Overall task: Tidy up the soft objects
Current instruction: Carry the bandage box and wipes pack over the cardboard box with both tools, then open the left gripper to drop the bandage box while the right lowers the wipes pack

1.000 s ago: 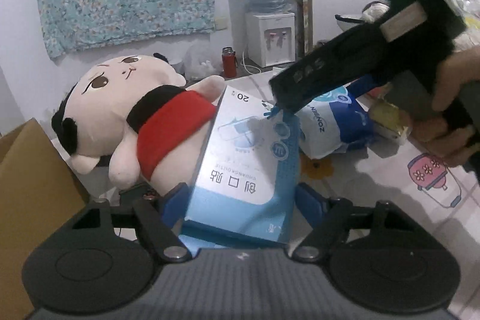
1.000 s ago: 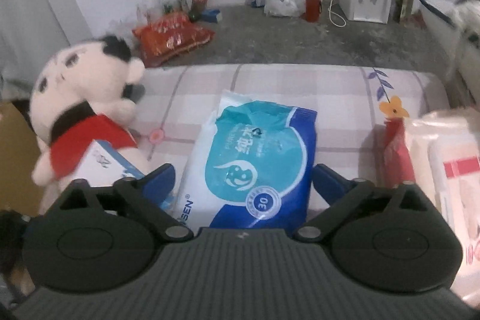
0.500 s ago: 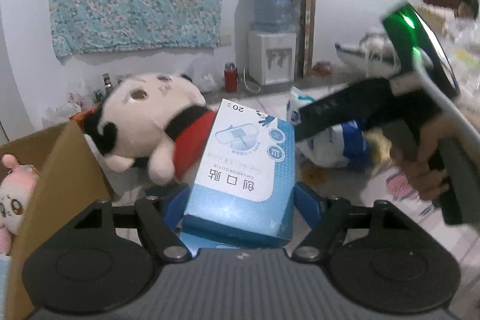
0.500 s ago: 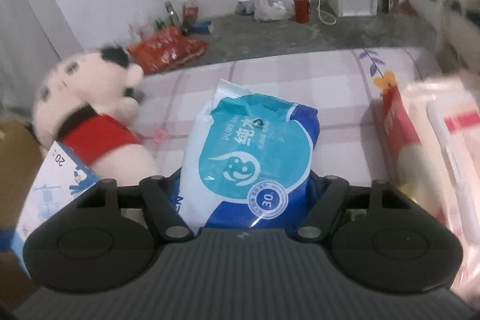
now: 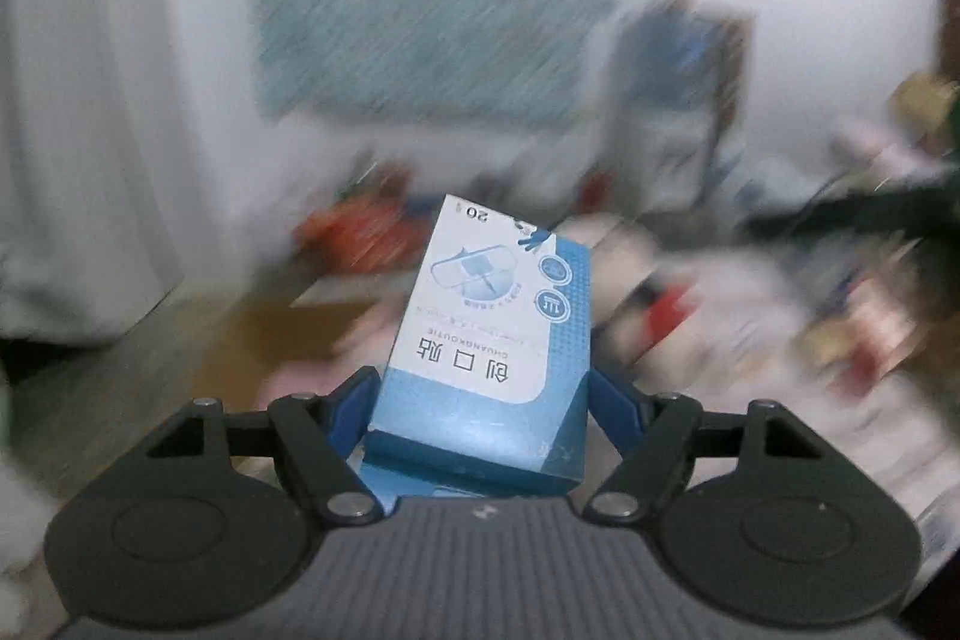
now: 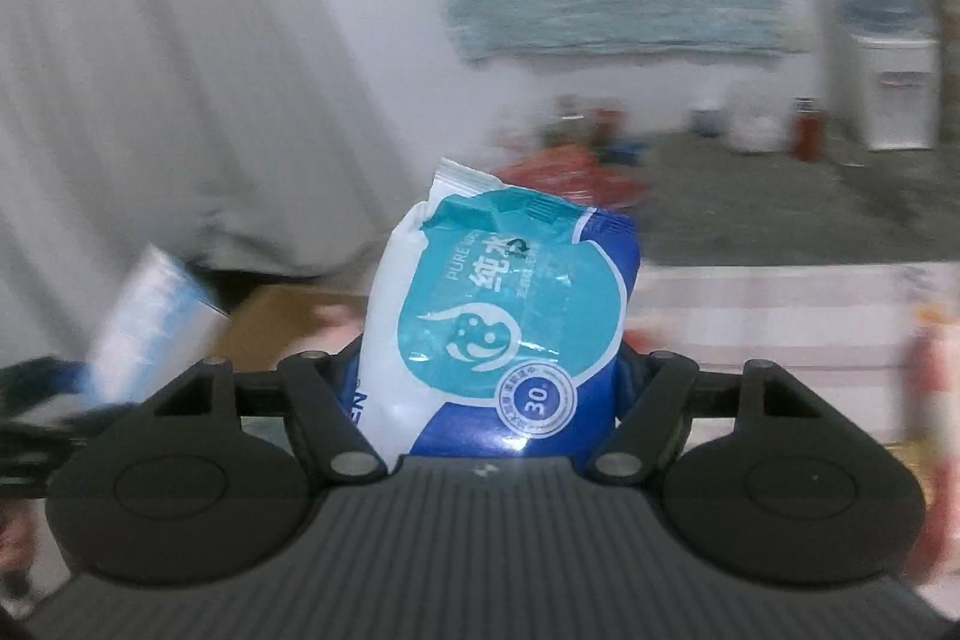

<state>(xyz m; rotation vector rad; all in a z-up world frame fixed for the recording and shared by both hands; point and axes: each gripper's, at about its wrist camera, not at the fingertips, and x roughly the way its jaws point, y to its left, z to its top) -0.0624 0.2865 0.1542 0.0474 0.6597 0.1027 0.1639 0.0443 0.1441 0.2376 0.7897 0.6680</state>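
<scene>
Left hand-held gripper [image 5: 480,400] clamps bandage box [image 5: 486,340]; right hand-held gripper [image 6: 489,388] clamps wipes pack [image 6: 498,328].

The checked bed cover [image 6: 780,316] fills the right middle of the frame; a blurred red and white pack [image 6: 936,388] lies on its right edge.

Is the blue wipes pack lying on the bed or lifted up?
Lifted: the wipes pack sits clamped in the right gripper, clear of the bed.

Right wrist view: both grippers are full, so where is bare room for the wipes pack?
The checked sheet between the wipes pack and the blurred red-and-white package looks bare. Leftward is crowded: cardboard box, blue-and-white box.
</scene>
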